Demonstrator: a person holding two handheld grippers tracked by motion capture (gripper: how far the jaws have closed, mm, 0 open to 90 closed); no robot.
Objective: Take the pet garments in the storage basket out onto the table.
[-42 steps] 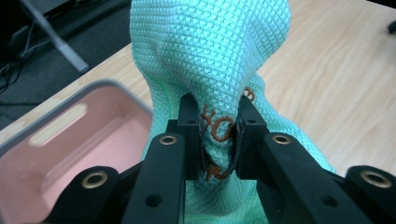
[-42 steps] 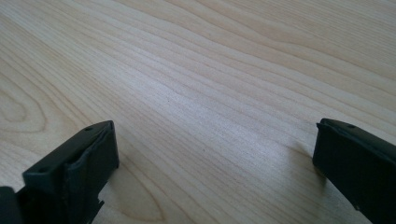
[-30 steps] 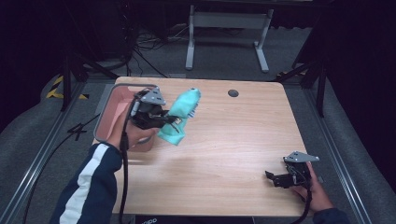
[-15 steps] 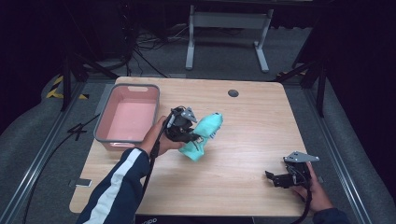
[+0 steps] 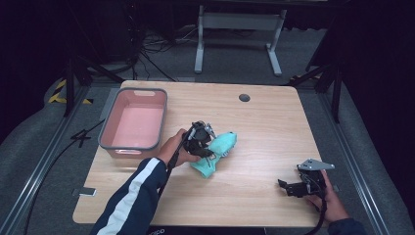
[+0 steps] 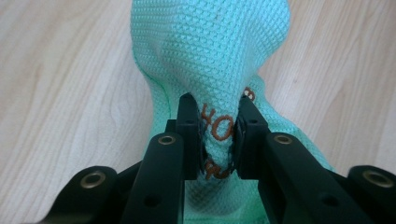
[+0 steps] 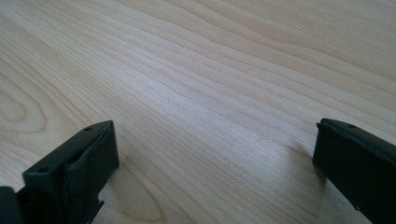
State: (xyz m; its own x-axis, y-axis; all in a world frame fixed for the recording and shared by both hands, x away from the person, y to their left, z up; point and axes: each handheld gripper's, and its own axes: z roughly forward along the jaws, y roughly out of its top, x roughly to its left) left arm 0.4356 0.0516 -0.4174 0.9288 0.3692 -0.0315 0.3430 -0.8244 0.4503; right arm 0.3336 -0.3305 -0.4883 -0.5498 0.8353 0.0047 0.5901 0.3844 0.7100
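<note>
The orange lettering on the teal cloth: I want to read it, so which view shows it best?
The left gripper view: the teal cloth sits close up, with its orange lettering pinched between the left gripper jaws and partly hidden. In the high view the cloth is small, its letters illegible. The right gripper view faces bare tabletop.

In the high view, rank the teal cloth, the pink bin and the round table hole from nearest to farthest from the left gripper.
1. teal cloth: clamped in the left gripper, mid-table.
2. pink bin: to its left.
3. round table hole: toward the far edge.
</note>
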